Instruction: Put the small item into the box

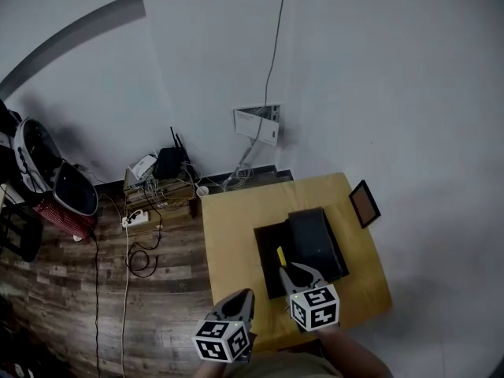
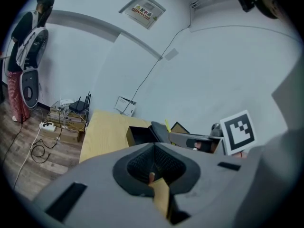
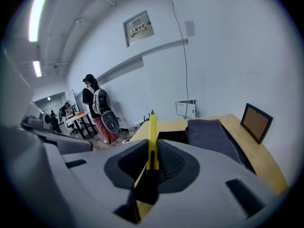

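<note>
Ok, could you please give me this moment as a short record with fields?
right gripper: shut on the yellow item, which stands upright between the jaws
item position: over the open black box in the head view
box lid: open, on the box's right side
left gripper: jaws together, nothing held, near the table's front edge
table: wooden, with a picture frame at its far right corner
task state: item gripped, not yet released

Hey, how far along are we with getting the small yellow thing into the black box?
Done: the black box stands open and the right gripper is clamped on the yellow item. In hand: the item hangs over the box's opening, as the head view shows it. Still to do: lower it in and let go. The left gripper is shut, empty.
</note>
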